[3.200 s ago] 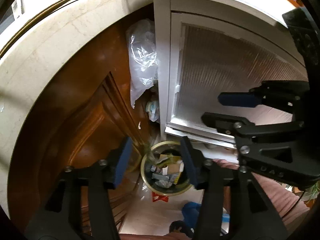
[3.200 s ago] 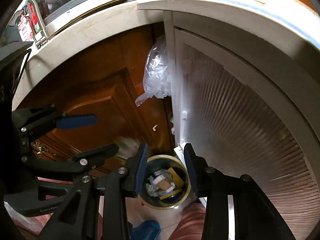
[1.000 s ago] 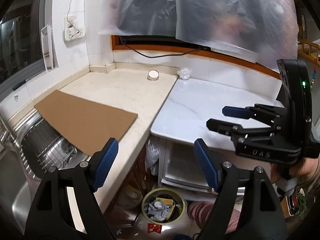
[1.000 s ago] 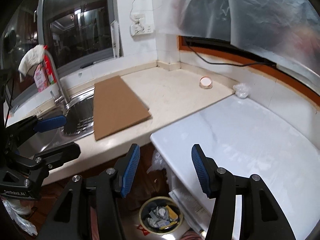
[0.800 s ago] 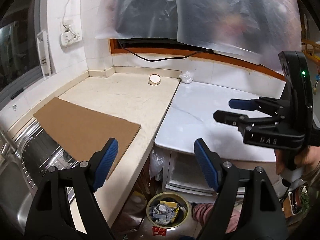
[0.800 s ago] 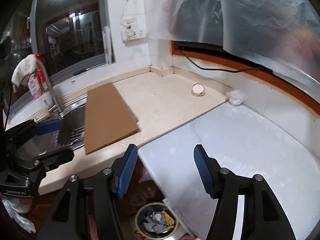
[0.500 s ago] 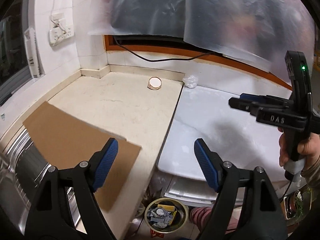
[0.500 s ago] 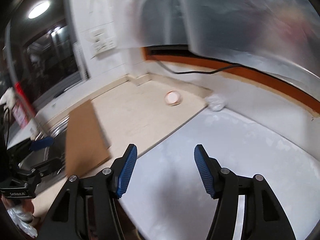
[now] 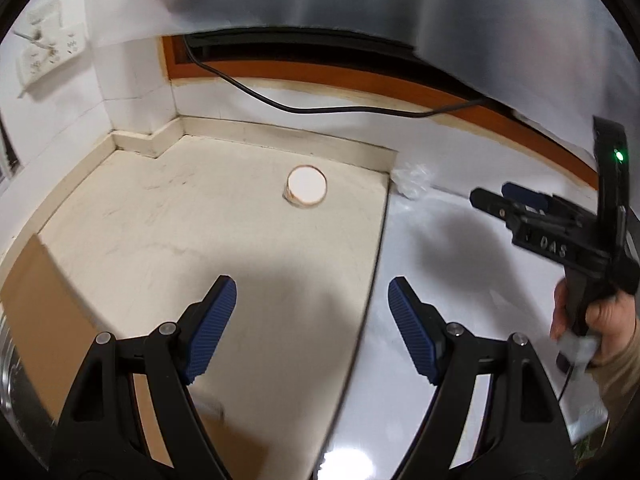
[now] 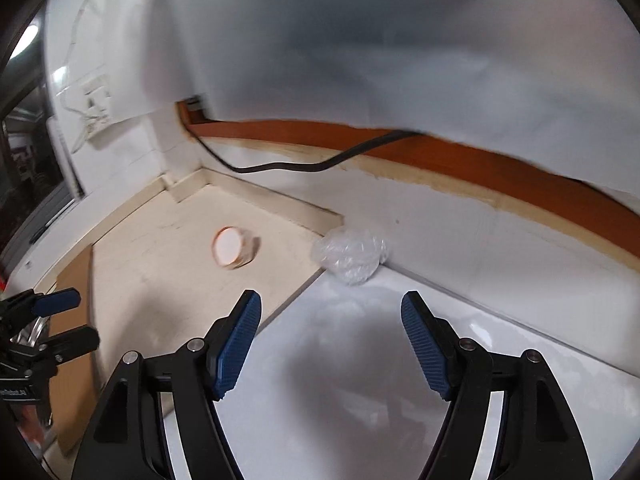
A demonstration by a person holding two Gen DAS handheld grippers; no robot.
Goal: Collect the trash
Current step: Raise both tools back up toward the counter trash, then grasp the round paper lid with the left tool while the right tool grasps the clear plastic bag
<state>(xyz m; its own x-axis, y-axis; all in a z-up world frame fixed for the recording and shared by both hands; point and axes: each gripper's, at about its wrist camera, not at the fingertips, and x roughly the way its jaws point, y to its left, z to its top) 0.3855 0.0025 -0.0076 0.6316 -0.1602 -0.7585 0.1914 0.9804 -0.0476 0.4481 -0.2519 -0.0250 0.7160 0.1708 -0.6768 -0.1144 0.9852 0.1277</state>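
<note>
A small round white-topped cup (image 9: 306, 188) (image 10: 229, 253) lies on the cream counter near the back wall. A crumpled clear plastic wad (image 10: 350, 257) (image 9: 412, 179) sits against the wall where the cream counter meets the white marble top. My left gripper (image 9: 312, 328) hovers open and empty above the counter, short of the cup. My right gripper (image 10: 331, 340) hangs above the marble, just short of the plastic wad; its jaws are opening with nothing between them. The right gripper (image 9: 502, 196) also shows at the right of the left wrist view, held by a hand (image 9: 608, 320).
A brown cardboard sheet (image 9: 44, 312) (image 10: 76, 320) covers the counter's left part beside a metal sink. A black cable (image 9: 320, 110) runs along the wall under an orange-brown frame. A wall socket (image 9: 48, 52) is at upper left. Translucent plastic sheeting hangs overhead.
Both grippers have swept forward from the counter's edge toward the back wall; the bin on the floor has left both views. The right gripper's jaws have widened. The cup and wad look larger.
</note>
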